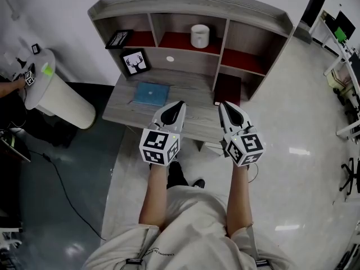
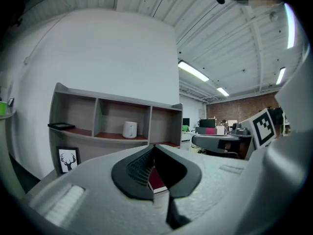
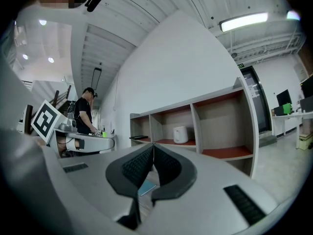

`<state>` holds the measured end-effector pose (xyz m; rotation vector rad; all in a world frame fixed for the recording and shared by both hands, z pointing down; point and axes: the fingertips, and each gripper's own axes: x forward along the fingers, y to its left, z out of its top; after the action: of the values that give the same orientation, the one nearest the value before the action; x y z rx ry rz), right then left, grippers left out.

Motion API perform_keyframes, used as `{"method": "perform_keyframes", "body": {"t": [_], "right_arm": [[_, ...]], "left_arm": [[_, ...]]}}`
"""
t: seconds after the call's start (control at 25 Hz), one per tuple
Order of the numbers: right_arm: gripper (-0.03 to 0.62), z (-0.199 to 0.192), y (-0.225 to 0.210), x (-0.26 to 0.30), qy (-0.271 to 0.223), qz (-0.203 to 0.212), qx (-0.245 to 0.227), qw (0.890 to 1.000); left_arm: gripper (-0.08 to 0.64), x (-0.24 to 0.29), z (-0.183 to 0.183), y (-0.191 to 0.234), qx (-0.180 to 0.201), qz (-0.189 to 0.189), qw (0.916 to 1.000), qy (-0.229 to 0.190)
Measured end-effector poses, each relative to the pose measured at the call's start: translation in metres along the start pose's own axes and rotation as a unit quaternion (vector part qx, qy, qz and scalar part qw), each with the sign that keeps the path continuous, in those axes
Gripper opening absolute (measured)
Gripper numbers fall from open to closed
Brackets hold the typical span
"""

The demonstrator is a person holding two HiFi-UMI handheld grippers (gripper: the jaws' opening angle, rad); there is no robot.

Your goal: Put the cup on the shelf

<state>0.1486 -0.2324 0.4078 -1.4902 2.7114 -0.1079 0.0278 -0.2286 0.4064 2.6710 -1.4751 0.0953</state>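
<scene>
A white cup (image 1: 200, 36) stands in the middle compartment of the grey shelf (image 1: 191, 7) on the desk; the same cup (image 2: 129, 129) shows in the left gripper view, and the cup (image 3: 180, 134) in the right gripper view. My left gripper (image 1: 179, 105) and right gripper (image 1: 224, 106) hover side by side over the desk's front edge, well short of the cup. Both are shut, tips touching, with nothing between them. In its own view the left gripper (image 2: 154, 146) points toward the shelf, as does the right gripper (image 3: 153, 144).
On the desk (image 1: 126, 108) lie a blue book (image 1: 151, 94) and a dark red book (image 1: 228, 89). A deer picture (image 1: 135, 62) leans at the back left; a black frame (image 1: 119, 38) lies in the left compartment. A white round table (image 1: 50, 89) stands left, with a person's hand beside it.
</scene>
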Motion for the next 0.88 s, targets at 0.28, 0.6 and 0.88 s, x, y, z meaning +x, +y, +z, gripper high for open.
{"method": "perform_keyframes", "body": {"t": [0.28, 0.6, 0.88], "right_arm": [[0.017, -0.002, 0.002, 0.003, 0.000, 0.006, 0.005, 1.000], [0.015, -0.004, -0.007, -0.001, 0.003, -0.009, 0.010, 1.000], [0.015, -0.009, -0.005, -0.001, 0.010, -0.008, 0.009, 1.000]], "left_arm": [[0.009, 0.003, -0.001, 0.000, 0.002, 0.000, 1.0000, 0.003], [0.009, 0.008, -0.004, -0.006, 0.001, -0.007, 0.9999, 0.008], [0.009, 0.009, -0.008, -0.006, -0.002, -0.007, 0.9999, 0.011]]}}
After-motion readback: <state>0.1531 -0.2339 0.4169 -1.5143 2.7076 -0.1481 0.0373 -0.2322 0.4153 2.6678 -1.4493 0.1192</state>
